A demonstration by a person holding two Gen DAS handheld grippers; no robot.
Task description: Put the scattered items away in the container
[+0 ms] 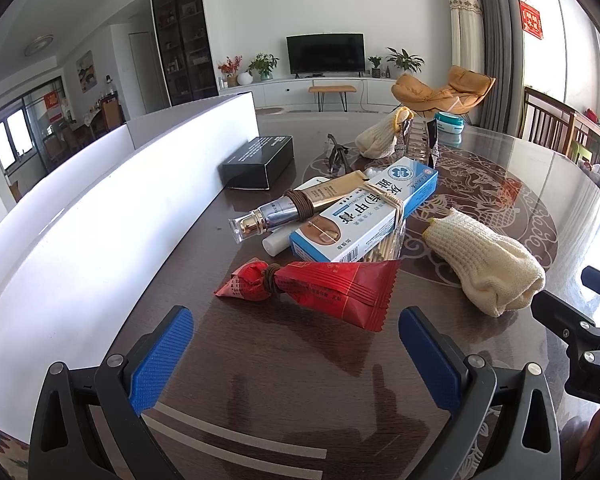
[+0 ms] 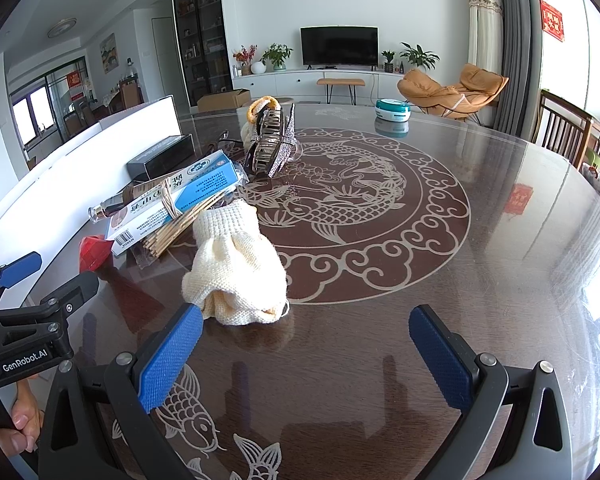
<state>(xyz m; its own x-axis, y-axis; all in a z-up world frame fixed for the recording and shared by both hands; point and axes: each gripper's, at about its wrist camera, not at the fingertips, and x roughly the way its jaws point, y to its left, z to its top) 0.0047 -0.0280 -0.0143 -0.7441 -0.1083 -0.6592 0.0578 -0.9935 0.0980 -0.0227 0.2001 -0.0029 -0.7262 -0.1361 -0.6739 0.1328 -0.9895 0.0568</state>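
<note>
My left gripper (image 1: pixel 296 356) is open, low over the dark table, just short of a red snack packet (image 1: pixel 312 288) tied with a brown band. Behind the packet lie a blue-and-white carton (image 1: pixel 364 216), a gold-capped cosmetic tube (image 1: pixel 288 208) and a bundle of bamboo sticks (image 2: pixel 180 228). A black box (image 1: pixel 256 162) rests against the white container wall (image 1: pixel 100 220) on the left. My right gripper (image 2: pixel 304 360) is open; a crumpled cream knitted glove (image 2: pixel 236 268) touches its left pad (image 2: pixel 168 360). In the right wrist view the left gripper (image 2: pixel 48 276) shows at the left edge.
Farther back are a glittery hair claw (image 2: pixel 272 148), a second cream glove (image 1: pixel 380 136) and a teal jar (image 2: pixel 392 110). The glass-topped table (image 2: pixel 380 220) with a fish pattern extends to the right. Wooden chairs (image 2: pixel 564 132) stand at its far right. A hand (image 2: pixel 20 420) holds the left gripper's handle.
</note>
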